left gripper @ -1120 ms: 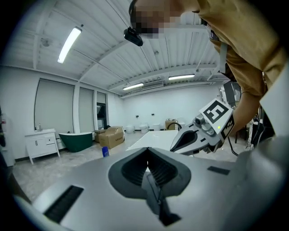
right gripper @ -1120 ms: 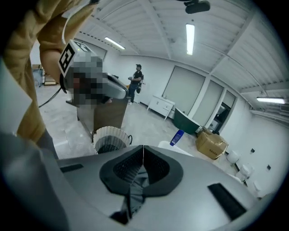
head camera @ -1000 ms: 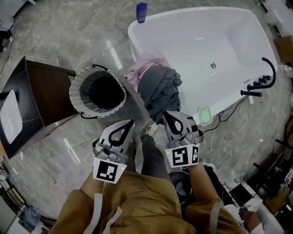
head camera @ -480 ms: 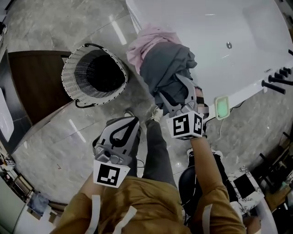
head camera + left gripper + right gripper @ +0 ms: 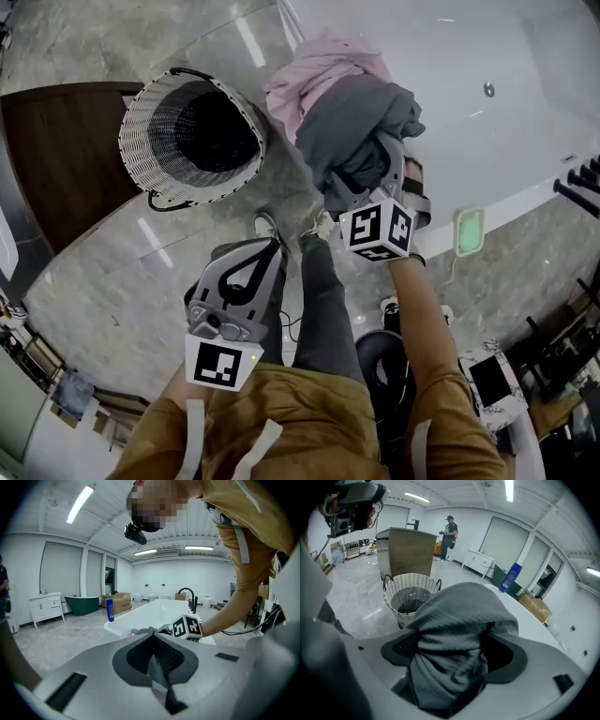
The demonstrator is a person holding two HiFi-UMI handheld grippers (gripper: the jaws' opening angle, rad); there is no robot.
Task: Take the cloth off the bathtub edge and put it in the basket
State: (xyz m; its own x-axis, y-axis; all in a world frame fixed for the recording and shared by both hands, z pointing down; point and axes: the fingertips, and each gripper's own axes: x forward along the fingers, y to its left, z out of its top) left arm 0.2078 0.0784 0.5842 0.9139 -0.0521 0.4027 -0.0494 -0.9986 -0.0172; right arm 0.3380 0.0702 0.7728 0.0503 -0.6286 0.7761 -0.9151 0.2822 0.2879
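**Right gripper** [image 5: 367, 183]: the jaws are spread wide, having just been opening. A bunched fold of the dark grey knitted cloth [image 5: 356, 127] stands between them. The pads do not appear to clamp it yet, so I judge it ungripped.

**Cloth position:** it is draped over the edge of the white bathtub [image 5: 506, 112], and its length hangs down the outer side towards the gripper. A crumpled pink cloth [image 5: 319, 75] lies touching it on the far side.

**Left gripper** [image 5: 262, 262]: clenched with nothing in it, held back near the person's body and well apart from the cloth. The right hand is plainly the nearer.

**Target:** the round white woven basket [image 5: 131, 131] stands on the marble floor to the left of the cloth, near the tub, with its mouth open upward.

**Obstructions:** none between cloth and basket. A dark wooden cabinet [image 5: 56, 159] stands just beyond the basket.

**Risk, as a judgement:** the pink cloth may drag along.
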